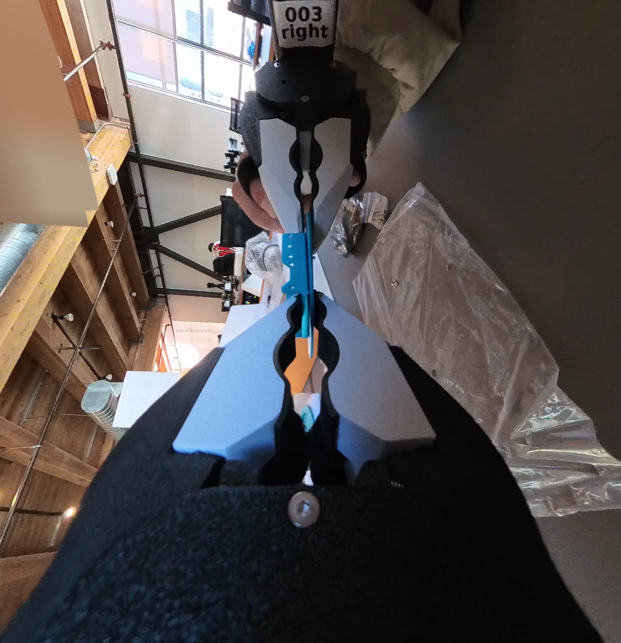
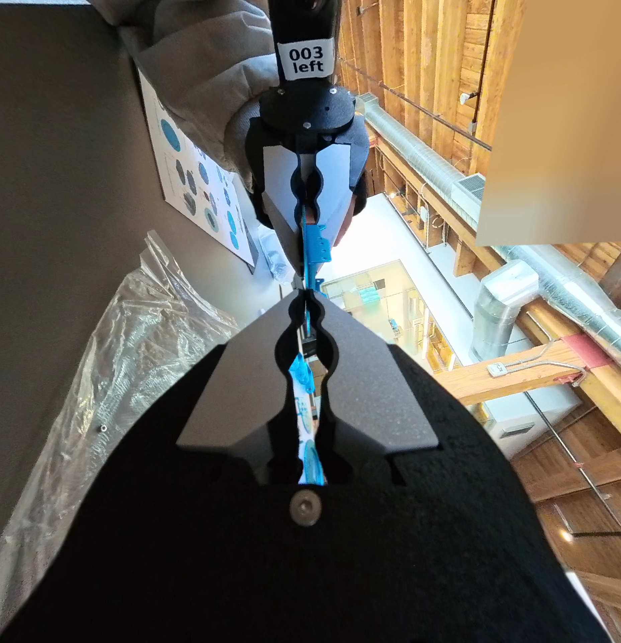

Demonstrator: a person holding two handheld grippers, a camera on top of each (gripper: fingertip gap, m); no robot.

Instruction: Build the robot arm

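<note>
The blue anodised metal bracket [image 1: 299,268], a thin flat strip with a row of small holes, spans the gap between the two grippers, which face each other tip to tip. The left gripper [image 1: 306,302], with grey angular fingers on a black body, is clenched on the near end of the bracket in its own view. The right gripper [image 2: 305,295], of the same build, is clamped on the opposite end. Both cameras are rolled sideways. A dark grey table surface [image 1: 511,139] lies to one side of the claws, bearing a crumpled clear plastic bag [image 1: 458,313] just beside the fingers and a white printed sheet with blue and black part pictures [image 2: 197,188] farther off. On the other side, the room shows timber beams [image 1: 41,348], a silver ventilation duct [image 2: 424,163] and large windows [image 1: 190,52].
</note>
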